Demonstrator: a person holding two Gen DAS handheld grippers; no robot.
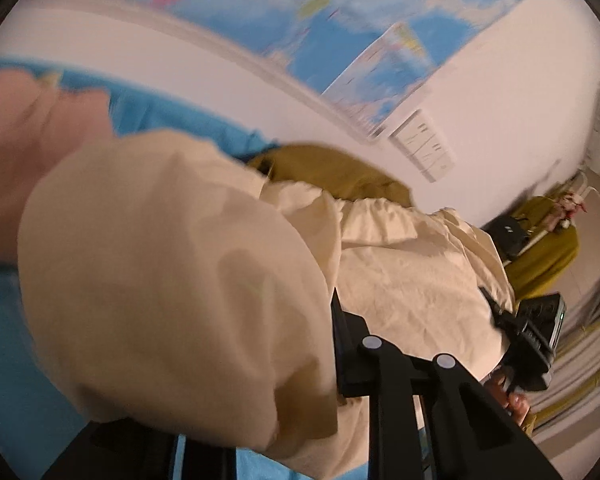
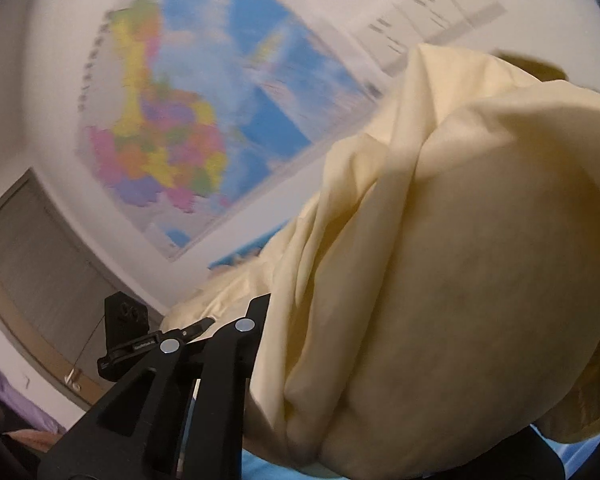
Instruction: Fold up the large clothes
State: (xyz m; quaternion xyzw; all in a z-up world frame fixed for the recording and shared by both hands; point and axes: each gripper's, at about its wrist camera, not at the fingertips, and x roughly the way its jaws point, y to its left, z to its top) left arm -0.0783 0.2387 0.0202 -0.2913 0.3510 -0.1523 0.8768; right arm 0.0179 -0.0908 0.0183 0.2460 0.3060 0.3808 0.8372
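A large cream garment [image 1: 172, 264] hangs bunched close to the left wrist camera, and my left gripper [image 1: 300, 320] is shut on it. Only one black finger [image 1: 338, 320] shows; cloth covers the other. The garment stretches right to my right gripper [image 1: 490, 304], held by a hand [image 1: 514, 402]. In the right wrist view the same cream garment [image 2: 460, 260] billows over my right gripper [image 2: 300, 320], which is shut on a fold. One of its fingers [image 2: 260, 320] shows at the cloth's edge. My left gripper [image 2: 204, 324] is at the far edge of the cloth.
A blue cover [image 1: 4, 340] lies under the garment. An olive garment [image 1: 340, 176] and a pink one [image 1: 24, 140] lie behind it. A map [image 2: 188, 120] hangs on the white wall, beside a grey door [image 2: 32, 248]. Purple cloth [image 2: 16, 400] sits low left.
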